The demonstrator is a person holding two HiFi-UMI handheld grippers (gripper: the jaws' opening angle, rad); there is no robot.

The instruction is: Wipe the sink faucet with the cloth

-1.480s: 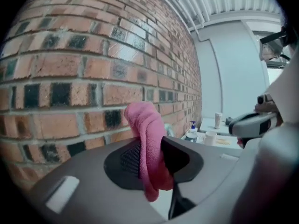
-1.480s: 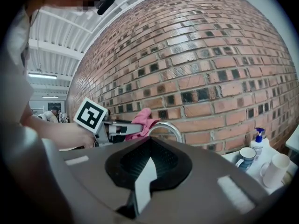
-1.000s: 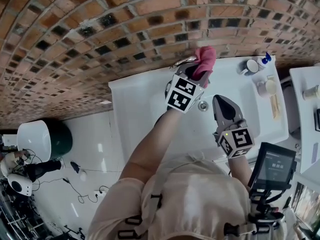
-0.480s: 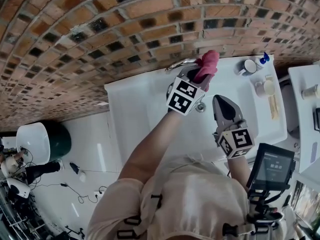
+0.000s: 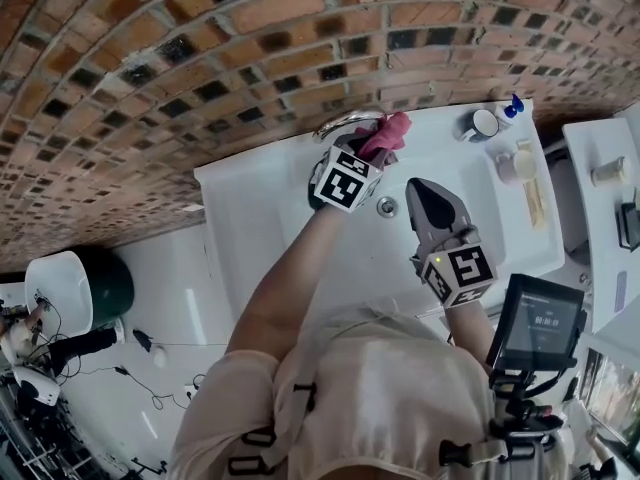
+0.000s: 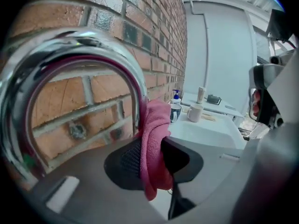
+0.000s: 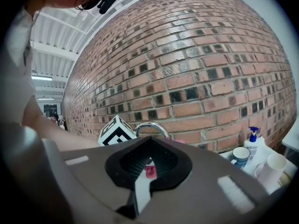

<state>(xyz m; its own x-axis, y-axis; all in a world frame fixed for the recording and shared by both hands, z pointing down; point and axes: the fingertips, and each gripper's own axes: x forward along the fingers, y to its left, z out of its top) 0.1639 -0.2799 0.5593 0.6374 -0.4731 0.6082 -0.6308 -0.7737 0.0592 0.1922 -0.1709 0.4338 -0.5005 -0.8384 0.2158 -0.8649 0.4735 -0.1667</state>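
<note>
A chrome arched faucet (image 5: 343, 121) (image 6: 70, 45) (image 7: 150, 126) stands at the back rim of the white sink (image 5: 260, 203). My left gripper (image 5: 375, 150) (image 6: 152, 147) is shut on a folded pink cloth (image 5: 388, 133) (image 6: 156, 120). The cloth lies against the right leg of the faucet's arch. In the right gripper view the left gripper's marker cube (image 7: 117, 130) shows beside the faucet. My right gripper (image 5: 419, 188) (image 7: 150, 139) hovers over the basin to the right, with its jaws together and nothing in them.
A drain (image 5: 387, 206) sits in the basin between the grippers. On the sink's right ledge stand a blue-rimmed mug (image 5: 485, 123) (image 7: 241, 157), a white mug (image 5: 513, 165) (image 7: 271, 167) and a soap bottle (image 5: 512, 106) (image 7: 252, 140). A brick wall (image 5: 250, 48) rises behind.
My left gripper has sunk with the pink cloth, down along the faucet's arch. The right gripper has kept its place over the basin.
</note>
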